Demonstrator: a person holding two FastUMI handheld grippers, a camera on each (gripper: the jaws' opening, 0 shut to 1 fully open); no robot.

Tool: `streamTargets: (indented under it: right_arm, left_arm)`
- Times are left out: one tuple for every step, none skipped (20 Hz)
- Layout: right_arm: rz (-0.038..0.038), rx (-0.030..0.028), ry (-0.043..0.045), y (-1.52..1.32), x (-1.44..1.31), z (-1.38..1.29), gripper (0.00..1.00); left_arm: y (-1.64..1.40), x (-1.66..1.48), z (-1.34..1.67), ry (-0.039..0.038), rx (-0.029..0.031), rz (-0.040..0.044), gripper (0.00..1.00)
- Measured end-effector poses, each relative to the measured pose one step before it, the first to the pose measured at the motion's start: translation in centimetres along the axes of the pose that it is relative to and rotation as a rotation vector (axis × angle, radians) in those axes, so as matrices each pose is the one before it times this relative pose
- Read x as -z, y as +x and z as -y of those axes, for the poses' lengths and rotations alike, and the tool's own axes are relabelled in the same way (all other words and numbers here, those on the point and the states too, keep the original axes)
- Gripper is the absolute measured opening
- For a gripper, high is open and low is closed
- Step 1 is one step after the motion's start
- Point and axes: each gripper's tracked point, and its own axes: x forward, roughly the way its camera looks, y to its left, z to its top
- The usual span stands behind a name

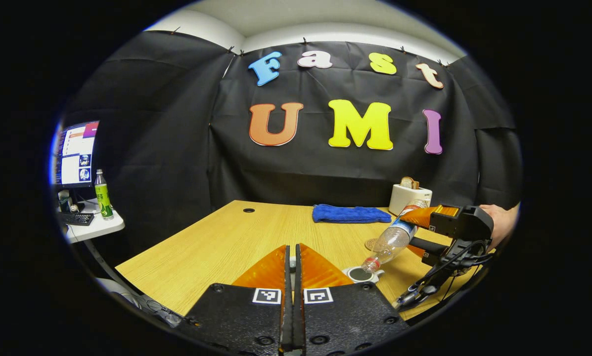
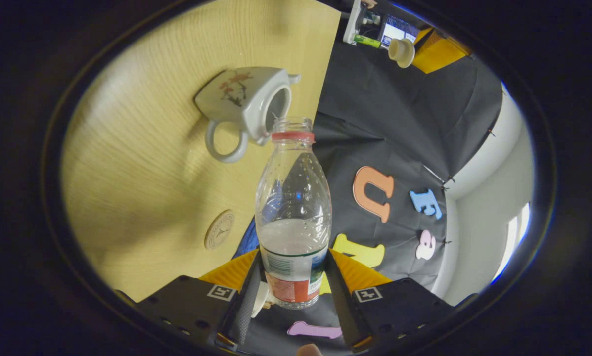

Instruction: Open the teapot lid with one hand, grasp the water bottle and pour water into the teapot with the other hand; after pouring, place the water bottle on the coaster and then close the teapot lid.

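The white teapot [image 1: 360, 274] [image 2: 241, 96] stands on the wooden table with its top uncovered. My right gripper [image 2: 294, 262] [image 1: 424, 217] is shut on the clear water bottle [image 2: 294, 198] [image 1: 392, 240]. The bottle is uncapped and tilted, its mouth just over the teapot's opening, with some water still inside. My left gripper [image 1: 292, 247] is shut; the right gripper view shows it [image 2: 417, 49] far off, holding the white teapot lid [image 2: 402, 52] at its tips. A round coaster [image 2: 219, 229] [image 1: 371, 244] lies on the table beside the teapot.
A blue cloth [image 1: 350, 213] and a white toaster [image 1: 409, 195] with bread sit at the table's back right. A hand [image 1: 498, 222] holds the right gripper. A side table [image 1: 95, 227] at the left carries a monitor [image 1: 75, 153] and a green bottle [image 1: 103, 195].
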Motion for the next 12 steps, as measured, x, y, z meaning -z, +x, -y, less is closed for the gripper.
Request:
streamTargets:
  right_arm:
    - [-0.00046, 0.00009, -0.00469, 0.013, 0.037, 0.031, 0.72]
    - [-0.00083, -0.00323, -0.00644, 0.057, 0.056, -0.102, 0.72]
    - [0.00046, 0.00282, -0.00919, -0.069, -0.085, 0.087, 0.71]
    - [0.00029, 0.00443, -0.00997, 0.004, 0.069, 0.127, 0.72]
    - [0.00015, 0.00383, -0.00869, -0.119, -0.009, 0.094, 0.72]
    - [-0.00028, 0.00238, -0.00486, 0.153, 0.087, 0.097, 0.72]
    - [-0.00029, 0.00155, -0.00393, 0.048, -0.009, 0.111, 0.71]
    - [-0.00031, 0.00011, -0.00281, -0.079, 0.044, 0.080, 0.71]
    - [-0.00279, -0.00154, -0.00588, -0.027, 0.034, -0.022, 0.71]
    - [0.00019, 0.00348, -0.00863, 0.077, 0.027, 0.072, 0.71]
    - [-0.00046, 0.00627, -0.00980, -0.088, 0.106, 0.250, 0.72]
    - [0.00012, 0.00578, -0.00810, -0.043, 0.051, 0.242, 0.71]
  left_arm:
    - [0.009, -0.013, -0.033, -0.00072, 0.00176, -0.00087, 0.03]
    - [0.088, 0.080, 0.014, 0.00090, 0.00013, -0.00088, 0.03]
    - [-0.009, -0.027, 0.033, 0.00178, 0.00023, -0.00117, 0.03]
    - [-0.014, 0.109, -0.095, 0.00073, -0.00043, -0.00094, 0.03]
    - [0.031, -0.046, 0.118, -0.00001, 0.00120, -0.00041, 0.03]
    - [-0.056, -0.041, -0.021, 0.00055, 0.00064, -0.00024, 0.03]
    - [-0.014, -0.021, -0.006, 0.00174, 0.00016, 0.00003, 0.03]
    - [0.043, 0.139, -0.020, 0.00000, 0.00050, -0.00104, 0.03]
    - [-0.048, 0.039, 0.010, -0.00229, 0.00037, -0.00218, 0.03]
    - [0.057, -0.002, -0.018, -0.00137, 0.00016, -0.00011, 0.03]
    - [-0.065, 0.004, -0.084, -0.00010, 0.00002, 0.00023, 0.03]
    - [0.046, -0.028, 0.060, -0.00105, 0.00036, -0.00041, 0.03]
